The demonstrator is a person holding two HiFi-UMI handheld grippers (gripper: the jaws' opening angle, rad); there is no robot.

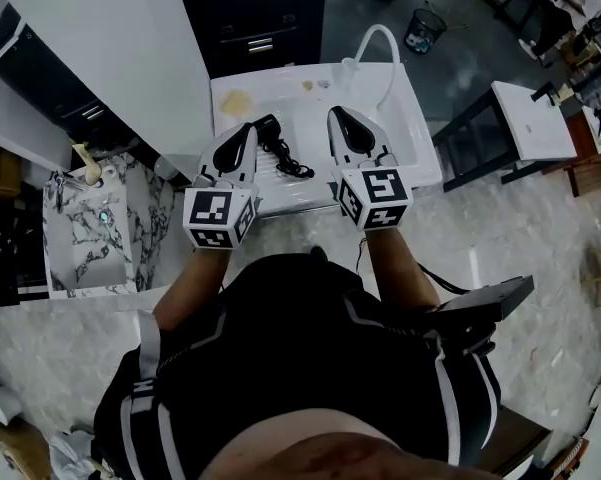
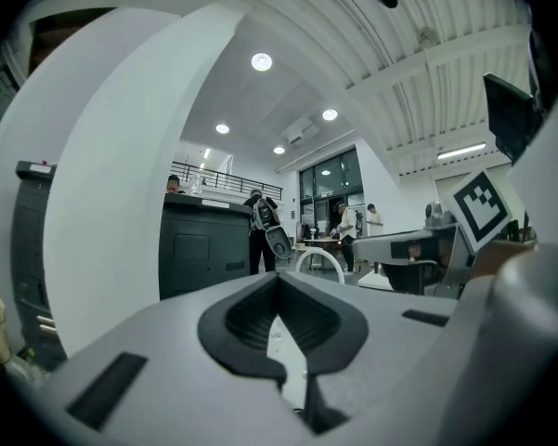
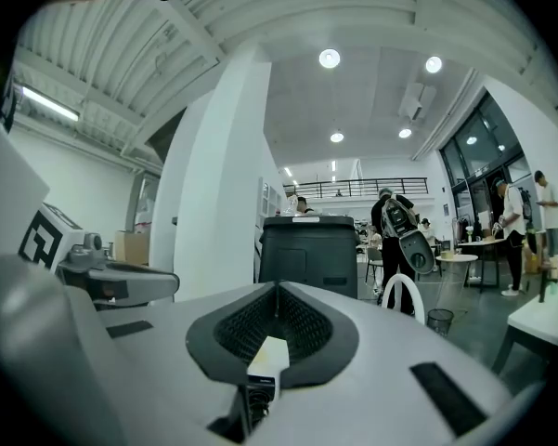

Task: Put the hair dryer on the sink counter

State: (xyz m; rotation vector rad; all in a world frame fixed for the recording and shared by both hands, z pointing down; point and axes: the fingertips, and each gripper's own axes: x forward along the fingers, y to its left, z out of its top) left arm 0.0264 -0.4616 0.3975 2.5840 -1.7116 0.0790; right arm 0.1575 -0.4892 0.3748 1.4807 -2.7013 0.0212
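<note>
We see the hair dryer (image 1: 269, 131) lying on the sink counter (image 1: 280, 93), just beside the left gripper (image 1: 248, 130). The right gripper (image 1: 336, 116) is apart, and both have jaws pressed together. The cord (image 1: 290, 163) lies between them.

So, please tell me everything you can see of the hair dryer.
The hair dryer is black, apparently plastic, and small in the head view. It lies on the white sink counter, its black cord in a loose tangle beside it. It shows between the left gripper and the right gripper, partly hidden by the left one. Finer parts cannot be made out.
</note>
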